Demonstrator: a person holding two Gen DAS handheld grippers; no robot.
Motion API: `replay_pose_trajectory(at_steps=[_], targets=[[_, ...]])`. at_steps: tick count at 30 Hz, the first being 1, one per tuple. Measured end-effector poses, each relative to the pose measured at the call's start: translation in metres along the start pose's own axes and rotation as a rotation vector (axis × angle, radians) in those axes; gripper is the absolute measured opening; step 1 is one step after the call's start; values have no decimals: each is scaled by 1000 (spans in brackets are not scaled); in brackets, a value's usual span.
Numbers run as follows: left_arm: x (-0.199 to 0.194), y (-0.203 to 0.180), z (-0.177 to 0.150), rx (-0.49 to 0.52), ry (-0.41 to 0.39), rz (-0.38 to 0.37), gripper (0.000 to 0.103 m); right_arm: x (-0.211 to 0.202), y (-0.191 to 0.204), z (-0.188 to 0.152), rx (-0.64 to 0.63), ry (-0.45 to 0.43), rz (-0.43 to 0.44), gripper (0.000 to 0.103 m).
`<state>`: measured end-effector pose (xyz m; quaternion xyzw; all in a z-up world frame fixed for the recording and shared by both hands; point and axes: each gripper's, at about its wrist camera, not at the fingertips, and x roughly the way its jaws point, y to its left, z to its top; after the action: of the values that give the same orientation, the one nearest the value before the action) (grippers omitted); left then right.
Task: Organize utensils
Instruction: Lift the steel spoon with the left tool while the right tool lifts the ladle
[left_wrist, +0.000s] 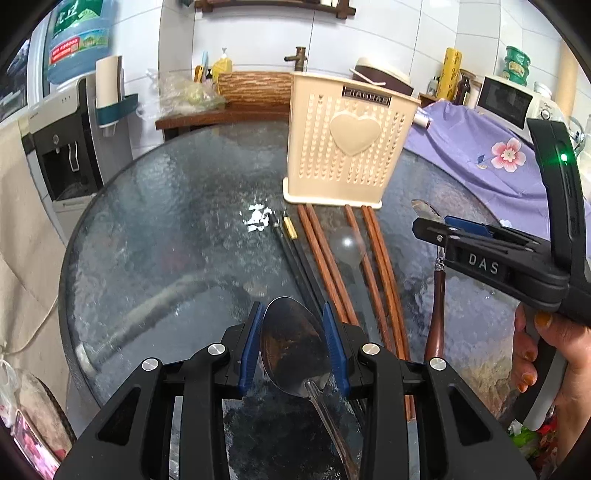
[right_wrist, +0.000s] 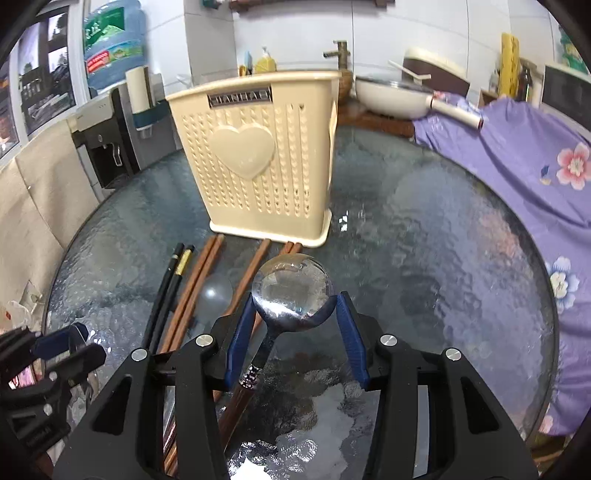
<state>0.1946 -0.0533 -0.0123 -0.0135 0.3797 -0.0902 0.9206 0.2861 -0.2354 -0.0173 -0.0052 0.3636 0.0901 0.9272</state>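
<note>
My left gripper (left_wrist: 293, 314) is shut on the bowl of a steel spoon (left_wrist: 291, 343), whose handle runs back under the gripper. My right gripper (right_wrist: 297, 297) is shut on a round-bowled spoon (right_wrist: 291, 284) with a dark wooden handle, lifted off the table. Seen from the left wrist, the right gripper (left_wrist: 419, 225) hangs to the right with that spoon's handle (left_wrist: 437, 314) hanging down. A cream perforated utensil holder (left_wrist: 347, 147) (right_wrist: 255, 158) stands upright behind. In front of it lie brown chopsticks (left_wrist: 325, 258) (right_wrist: 199, 284), black chopsticks (left_wrist: 291, 251) (right_wrist: 166, 291) and a grey spoon (left_wrist: 347, 247) (right_wrist: 214, 295).
Everything rests on a round glass table (right_wrist: 424, 240) (left_wrist: 166, 221). A purple flowered cloth (right_wrist: 517, 166) covers its right edge. A white pan (right_wrist: 391, 96) and wooden counter stand behind the holder. A water dispenser (left_wrist: 62, 155) is at the left. A hand (left_wrist: 535, 354) holds the right gripper.
</note>
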Motion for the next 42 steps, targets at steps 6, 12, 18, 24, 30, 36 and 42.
replay_pose_trajectory(at_steps=[6, 12, 18, 24, 30, 36, 42], targets=[[-14, -2, 9, 13, -51, 0, 32, -16, 1, 2, -23, -52, -1, 46], [-25, -1, 15, 16, -86, -1, 32, -28, 3, 2, -48, -84, -6, 46], [-36, 0, 21, 19, -124, 6, 32, -40, 4, 2, -65, -106, -11, 46], [-46, 2, 27, 20, -161, 12, 31, -49, 6, 2, -85, -123, -17, 46], [-50, 5, 30, 16, -181, 17, 31, -58, 9, 2, -102, -138, -21, 46], [-51, 7, 33, 12, -185, 9, 31, -61, 9, 4, -107, -143, -20, 46], [-52, 7, 35, 12, -192, 8, 31, -61, 10, 4, -107, -143, -21, 46]])
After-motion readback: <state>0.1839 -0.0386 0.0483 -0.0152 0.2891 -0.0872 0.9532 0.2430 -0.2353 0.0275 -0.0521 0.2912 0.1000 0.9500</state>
